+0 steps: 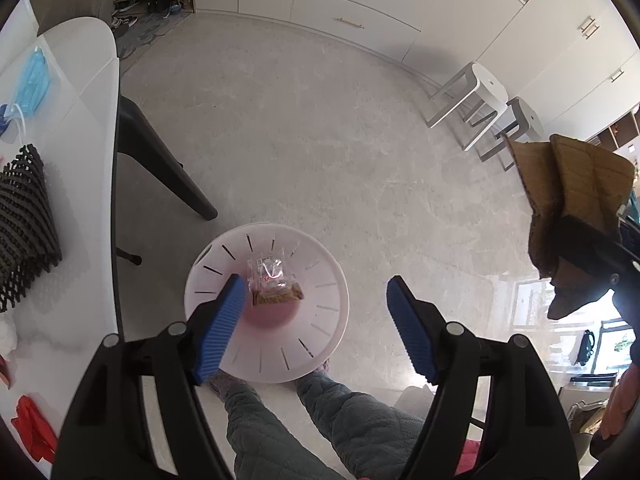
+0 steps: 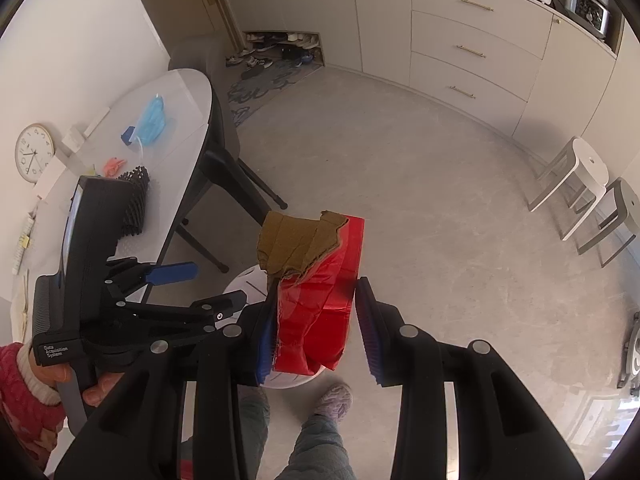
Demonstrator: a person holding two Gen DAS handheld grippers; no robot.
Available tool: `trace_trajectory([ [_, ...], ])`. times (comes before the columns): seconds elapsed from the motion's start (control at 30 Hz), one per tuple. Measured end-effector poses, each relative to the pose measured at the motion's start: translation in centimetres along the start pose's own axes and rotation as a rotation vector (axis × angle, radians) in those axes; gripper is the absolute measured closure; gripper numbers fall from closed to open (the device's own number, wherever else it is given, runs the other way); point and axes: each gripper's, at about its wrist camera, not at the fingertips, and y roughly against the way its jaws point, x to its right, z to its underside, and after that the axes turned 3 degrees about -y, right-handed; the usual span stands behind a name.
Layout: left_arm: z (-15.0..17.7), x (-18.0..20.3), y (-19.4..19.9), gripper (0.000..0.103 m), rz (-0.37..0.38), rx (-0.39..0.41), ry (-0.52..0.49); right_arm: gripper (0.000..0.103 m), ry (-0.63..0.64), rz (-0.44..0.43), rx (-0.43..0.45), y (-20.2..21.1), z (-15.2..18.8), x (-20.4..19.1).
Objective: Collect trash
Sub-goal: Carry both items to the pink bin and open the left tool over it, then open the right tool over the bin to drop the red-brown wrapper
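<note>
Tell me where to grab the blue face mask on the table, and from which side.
Take the blue face mask across its pleated middle, coming straight down from above: it lies flat on the white table, so there is no raised edge to pinch from the side. Its thin white ear loops trail off one end and would likely slip.

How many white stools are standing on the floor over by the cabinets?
2. One white round-topped stool stands on the grey floor near the cream cabinets; the second white stool stands right beside it, partly cut off at the picture's edge. Others may lie out of view.
</note>
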Motion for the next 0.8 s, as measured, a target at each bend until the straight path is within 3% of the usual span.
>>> trace_trajectory([
  [0.47, 1.3, -1.3, 5.8, 0.032, -0.044, 0.081, 0.042, 0.066, 0.015, -0.002, -0.037, -1.8, 0.0, -0.8],
  [0.8, 3.5, -4.6, 10.2, 0.028, -0.140, 0.083, 0.156, 0.065, 0.097, -0.004, -0.188, -10.1, 1.7, -4.8],
])
